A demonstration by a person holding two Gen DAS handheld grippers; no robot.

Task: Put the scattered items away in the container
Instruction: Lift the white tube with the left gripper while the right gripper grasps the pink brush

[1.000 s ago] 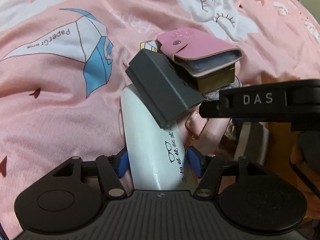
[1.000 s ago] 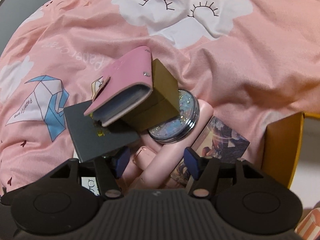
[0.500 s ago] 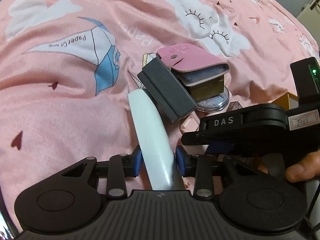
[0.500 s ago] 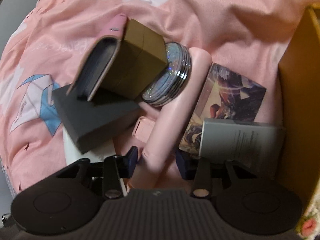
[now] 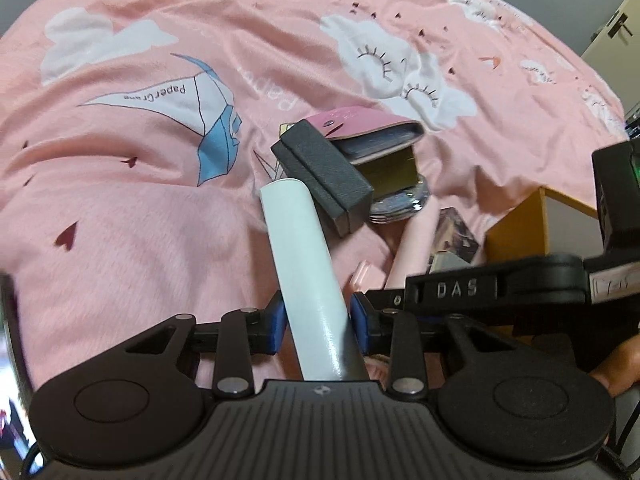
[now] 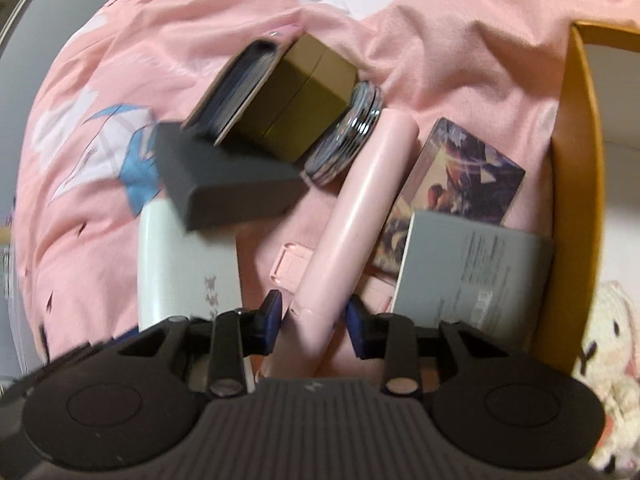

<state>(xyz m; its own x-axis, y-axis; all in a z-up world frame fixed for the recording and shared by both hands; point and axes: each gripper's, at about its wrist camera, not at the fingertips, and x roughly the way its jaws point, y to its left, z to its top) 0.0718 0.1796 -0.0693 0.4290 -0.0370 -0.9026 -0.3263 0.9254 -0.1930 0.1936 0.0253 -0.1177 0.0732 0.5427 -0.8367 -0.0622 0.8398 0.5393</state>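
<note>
left gripper clamps the white case, lifted clear of the pink bedspread. right gripper jaws closing on the pink case, pads seemingly not yet pressing. pile of boxes mid-bed; yellow container at the bed's right edge, open. step: pickup. next: carry both cases over the container wall and release.
</note>
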